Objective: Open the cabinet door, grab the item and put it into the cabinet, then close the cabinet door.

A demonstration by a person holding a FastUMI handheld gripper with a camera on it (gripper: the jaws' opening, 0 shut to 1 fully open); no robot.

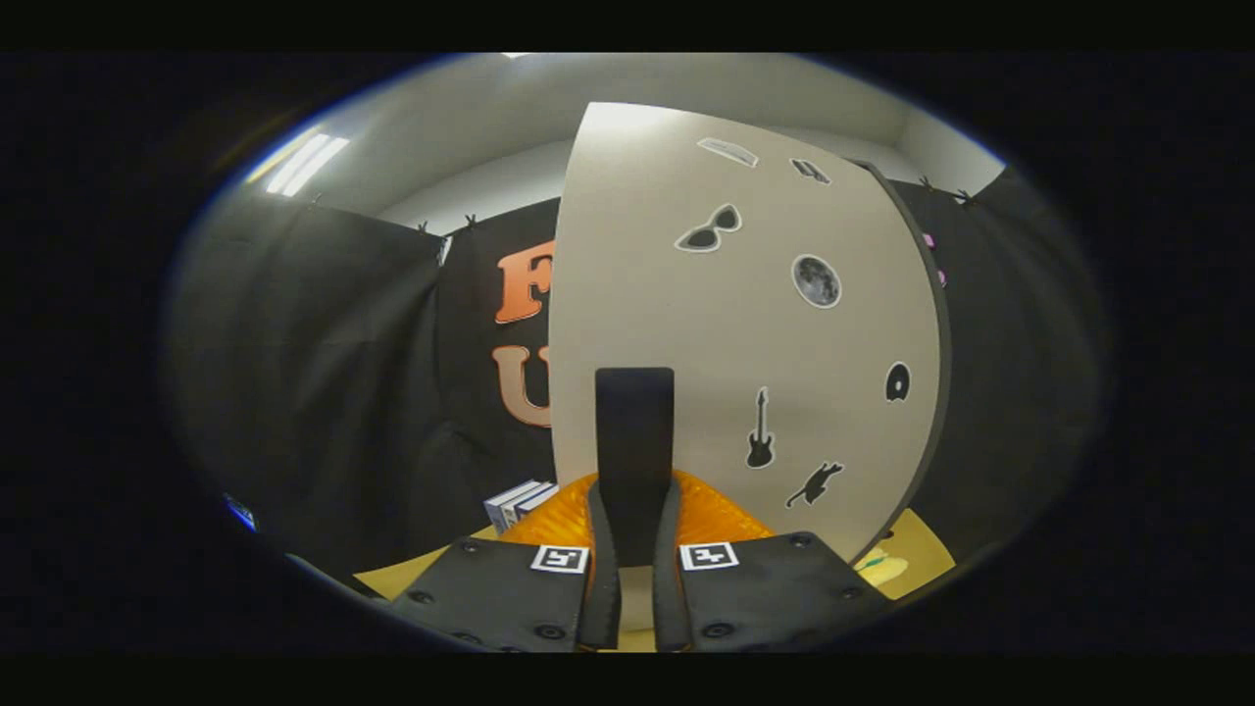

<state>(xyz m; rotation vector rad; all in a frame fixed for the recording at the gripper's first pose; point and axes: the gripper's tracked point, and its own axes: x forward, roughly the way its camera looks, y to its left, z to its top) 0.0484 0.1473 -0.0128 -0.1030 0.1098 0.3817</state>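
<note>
Hand-held gripper (pixel 635 549) has its fingers nearly closed, both pressing on the dark upright handle (pixel 635 441) between them. That handle sits on the pale cabinet door (pixel 745 324), just ahead, dotted with stickers. An orange item (pixel 559 515) lies below, small boxes (pixel 518 502) left, on the yellow bench (pixel 917 554).

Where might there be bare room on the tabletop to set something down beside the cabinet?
Bare yellow tabletop shows right of the cabinet door. Left, the small boxes crowd it. The hand-held gripper is shut on the black handle, with an orange object just beyond.
</note>
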